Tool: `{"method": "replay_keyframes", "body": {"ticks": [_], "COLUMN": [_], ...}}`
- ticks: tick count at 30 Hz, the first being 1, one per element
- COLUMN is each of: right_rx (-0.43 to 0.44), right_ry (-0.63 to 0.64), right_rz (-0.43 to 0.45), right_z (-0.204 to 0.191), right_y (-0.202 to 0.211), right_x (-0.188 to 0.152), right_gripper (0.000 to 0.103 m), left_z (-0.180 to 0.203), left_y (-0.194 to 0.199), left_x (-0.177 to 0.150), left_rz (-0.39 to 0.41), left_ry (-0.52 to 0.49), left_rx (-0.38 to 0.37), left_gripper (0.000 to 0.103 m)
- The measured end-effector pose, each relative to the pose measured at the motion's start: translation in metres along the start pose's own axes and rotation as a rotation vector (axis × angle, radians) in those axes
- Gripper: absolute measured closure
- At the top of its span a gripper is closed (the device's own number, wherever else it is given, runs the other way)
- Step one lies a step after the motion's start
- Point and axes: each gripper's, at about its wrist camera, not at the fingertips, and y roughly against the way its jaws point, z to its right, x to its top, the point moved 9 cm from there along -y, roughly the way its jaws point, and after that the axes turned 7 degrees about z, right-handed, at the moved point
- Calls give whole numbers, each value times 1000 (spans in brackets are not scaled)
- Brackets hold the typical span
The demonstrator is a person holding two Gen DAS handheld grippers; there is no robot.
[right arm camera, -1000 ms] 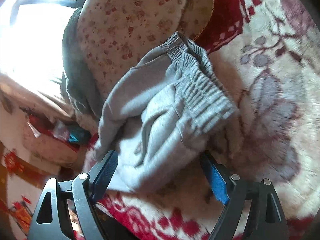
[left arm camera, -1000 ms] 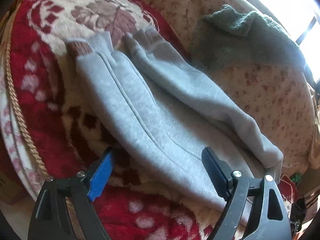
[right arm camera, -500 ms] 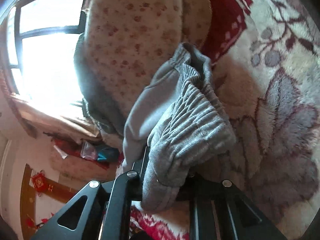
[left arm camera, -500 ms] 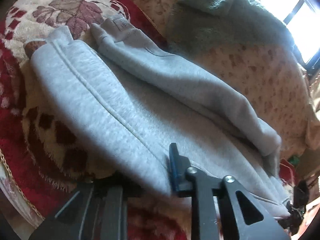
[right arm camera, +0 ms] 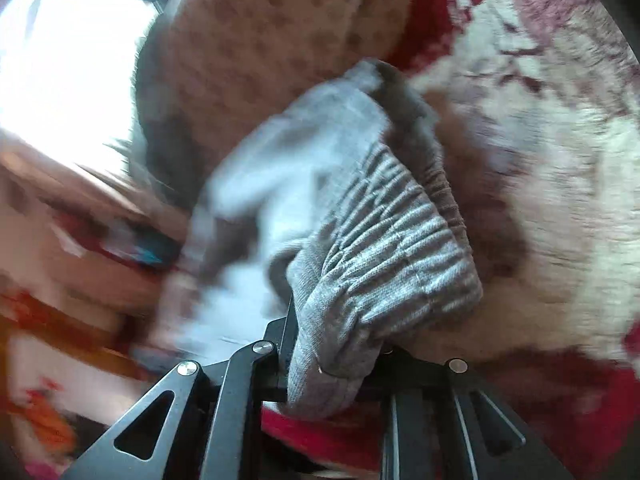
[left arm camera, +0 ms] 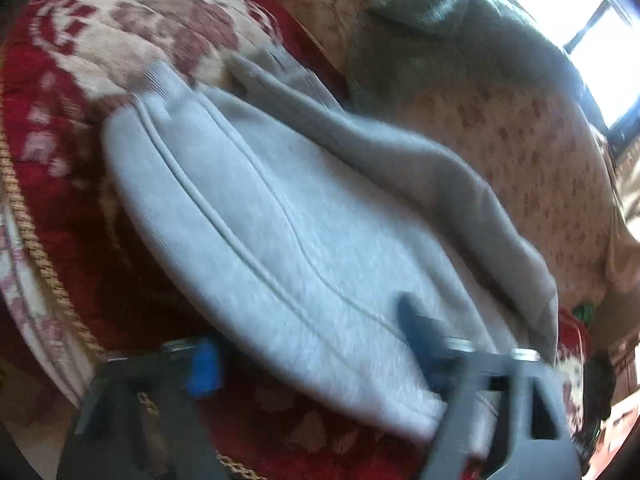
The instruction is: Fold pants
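Light grey sweatpants (left arm camera: 280, 220) lie folded lengthwise on a red and cream floral blanket (left arm camera: 60, 60), cuffs at the far end. My left gripper (left arm camera: 308, 356) is at the near edge of the pants with its fingers wide apart, one blue pad (left arm camera: 204, 368) on the blanket and the other finger (left arm camera: 420, 332) over the fabric. In the right wrist view the ribbed waistband (right arm camera: 380, 248) is bunched and pinched in my right gripper (right arm camera: 332, 364), which is shut on it and holds it lifted off the blanket (right arm camera: 560, 160). Both views are blurred.
A dark green-grey garment (left arm camera: 460, 48) lies on a beige flowered cover (left arm camera: 540, 152) beyond the pants, under a bright window (right arm camera: 60, 40). A gold cord (left arm camera: 24, 216) edges the blanket at the left. Clutter sits beyond the bed's edge (right arm camera: 132, 248).
My left gripper has opened from shut on the pants' edge and drawn back. My right gripper stays shut on the waistband and has moved with it; the view is blurred by motion.
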Motion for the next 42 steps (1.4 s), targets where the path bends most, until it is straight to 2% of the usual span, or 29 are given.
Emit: {"method": "replay_keyframes", "body": {"ticks": [2,7,9,12,14,17,19,20,22,24,29,33,37,40,42], "right_rx": [-10,-111,-154,-242,-189,-136,-100,-102,-168,-191,-160,-140,-115,-59,-72], "right_ry": [-29,47,68,85,105,157,203,224,272,287,297,396,465,474,540], "right_rz": [-11,52,84,136,153,100,24,-15,-85,-111,-110,-127,-181,-162,-135], "right_z": [4,2,-1,0,-13,-36,-49,-52,-45,-44,-67,-102,-130,-144,-158], "right_y": [3,30,41,56,59,41,13,-2,-27,-34,-26,-23,-17,-14,-25], "right_x": [3,31,44,63,68,57,43,36,24,23,45,62,63,74,82], "right_gripper": [70,54,54,51,47,45,41,39,35,35,34,30,26,21,17], "left_z": [-12,-44,-52,-72,-74,-75,-71,-67,-60,-52,-25,-12,8,27,32], "left_y": [6,5,0,-18,-20,-18,-12,-7,3,13,18,-6,-32,-48,-58], "left_x": [9,34,40,33,31,32,33,35,41,51,81,102,112,112,114], "left_rz": [15,52,61,-14,-13,-18,-18,-9,12,34,57,31,9,-18,-29], "left_ry": [26,104,98,63,31,23,24,18,1,-24,-52,-15,-51,-101,-119], "left_rx": [29,113,131,240,250,258,262,256,252,243,186,155,134,129,138], "left_gripper": [18,18,18,18,18,18,18,18,18,18,12,12,12,12,12]}}
